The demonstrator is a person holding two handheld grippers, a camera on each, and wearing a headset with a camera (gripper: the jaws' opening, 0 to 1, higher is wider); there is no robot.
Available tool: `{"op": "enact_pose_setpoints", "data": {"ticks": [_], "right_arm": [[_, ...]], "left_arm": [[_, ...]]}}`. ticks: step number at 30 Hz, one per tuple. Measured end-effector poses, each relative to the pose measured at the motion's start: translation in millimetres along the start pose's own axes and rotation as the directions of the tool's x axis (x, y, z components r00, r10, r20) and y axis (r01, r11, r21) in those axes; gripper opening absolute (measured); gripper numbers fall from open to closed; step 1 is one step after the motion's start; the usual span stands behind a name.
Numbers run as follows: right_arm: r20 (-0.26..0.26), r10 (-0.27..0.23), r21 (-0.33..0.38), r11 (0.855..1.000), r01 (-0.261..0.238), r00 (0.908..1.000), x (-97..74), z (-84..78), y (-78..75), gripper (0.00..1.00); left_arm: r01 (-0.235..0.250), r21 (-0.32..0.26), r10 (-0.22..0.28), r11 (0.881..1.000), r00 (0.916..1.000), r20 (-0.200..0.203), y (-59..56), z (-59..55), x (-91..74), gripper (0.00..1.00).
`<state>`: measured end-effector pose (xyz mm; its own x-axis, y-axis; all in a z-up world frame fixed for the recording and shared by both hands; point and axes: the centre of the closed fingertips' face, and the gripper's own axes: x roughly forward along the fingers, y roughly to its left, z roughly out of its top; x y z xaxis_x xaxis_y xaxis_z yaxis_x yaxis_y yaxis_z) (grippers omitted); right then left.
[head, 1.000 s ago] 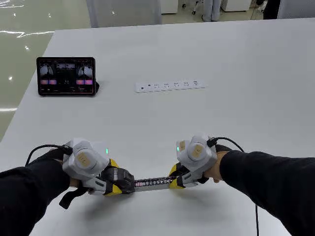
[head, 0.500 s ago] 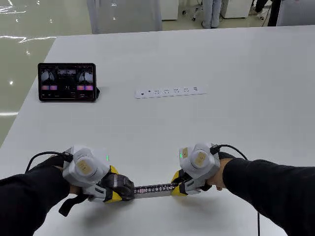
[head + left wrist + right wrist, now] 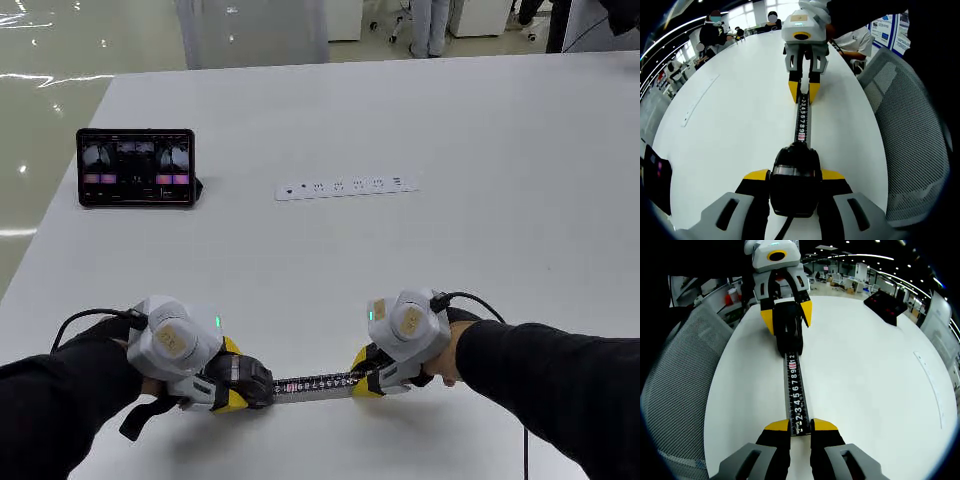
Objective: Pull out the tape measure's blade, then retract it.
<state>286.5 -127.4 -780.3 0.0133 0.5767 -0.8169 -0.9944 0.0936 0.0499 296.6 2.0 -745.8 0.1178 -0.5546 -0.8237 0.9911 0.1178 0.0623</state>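
We note left gripper (image 3: 232,383) clamped on tape measure (image 3: 795,182); right gripper (image 3: 800,426) clamped on blade (image 3: 794,390) tip; short stretch drawn out along tabletop (image 3: 400,130); we judge retraction outstanding.

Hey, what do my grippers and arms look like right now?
The left gripper and right gripper have rounded light-grey housings, yellow-tipped jaws and a green light each. A black cable trails from each. Black long sleeves cover both arms.

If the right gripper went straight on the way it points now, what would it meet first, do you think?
Probably the tape measure's case, held in the left gripper: the blade that the right gripper pinches leads straight to it.
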Motion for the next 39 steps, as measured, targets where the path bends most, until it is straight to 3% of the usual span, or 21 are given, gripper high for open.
{"op": "enact_pose_setpoints", "data": {"ticks": [39], "right_arm": [[-0.016, 0.003, 0.011, 1.0, -0.003, 0.9999, -11.2, -15.1, -3.9, 0.1]], "left_arm": [[-0.003, -0.002, 0.003, 1.0, 1.0, -0.001, 0.3, 0.0, -0.7, 0.32]]}}
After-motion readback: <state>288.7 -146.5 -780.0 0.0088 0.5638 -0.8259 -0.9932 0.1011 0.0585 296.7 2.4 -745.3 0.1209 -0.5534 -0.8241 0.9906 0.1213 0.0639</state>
